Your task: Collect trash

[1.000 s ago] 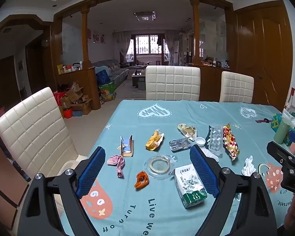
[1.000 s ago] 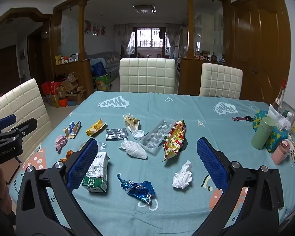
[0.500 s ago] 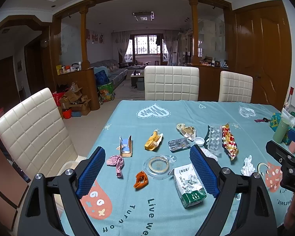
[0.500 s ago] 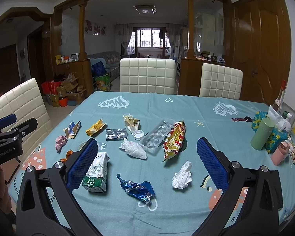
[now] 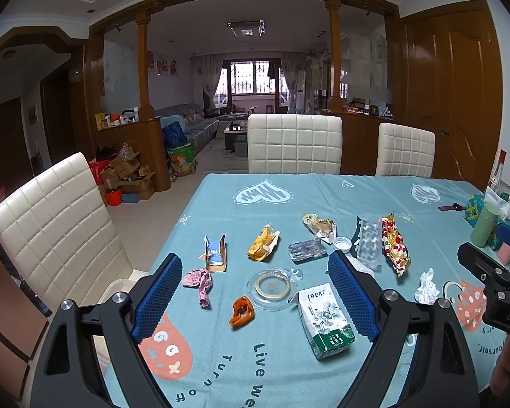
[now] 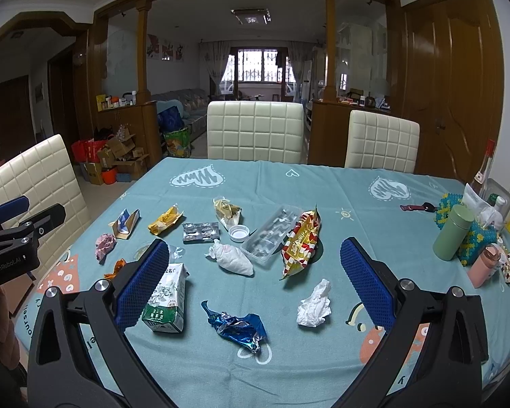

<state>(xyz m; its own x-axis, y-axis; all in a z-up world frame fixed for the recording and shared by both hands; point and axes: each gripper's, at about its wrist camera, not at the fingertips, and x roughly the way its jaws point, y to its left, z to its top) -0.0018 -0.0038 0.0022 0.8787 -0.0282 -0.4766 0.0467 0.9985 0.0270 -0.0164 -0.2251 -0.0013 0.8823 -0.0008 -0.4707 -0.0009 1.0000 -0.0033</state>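
Observation:
Trash lies scattered on the teal tablecloth (image 6: 323,183). A green and white carton (image 5: 324,321) (image 6: 166,301), a clear round lid (image 5: 271,285), an orange scrap (image 5: 242,311) and a pink wrapper (image 5: 199,280) lie just ahead of my left gripper (image 5: 255,292), which is open and empty above the table. My right gripper (image 6: 255,284) is open too, over a crumpled blue foil (image 6: 236,326), a white tissue (image 6: 314,306) and a white bag (image 6: 233,260). Farther off lie a red and yellow snack bag (image 6: 301,241) and a clear plastic tray (image 6: 272,233).
White padded chairs (image 6: 255,131) stand at the far side and the left (image 5: 51,231). A green flask (image 6: 452,233), a pink bottle (image 6: 484,265) and other household items crowd the table's right edge. Cardboard boxes (image 6: 119,159) sit on the floor at left.
Both views have shifted only slightly; the left gripper has drifted a little. Nothing on the table has moved and both grippers stay open.

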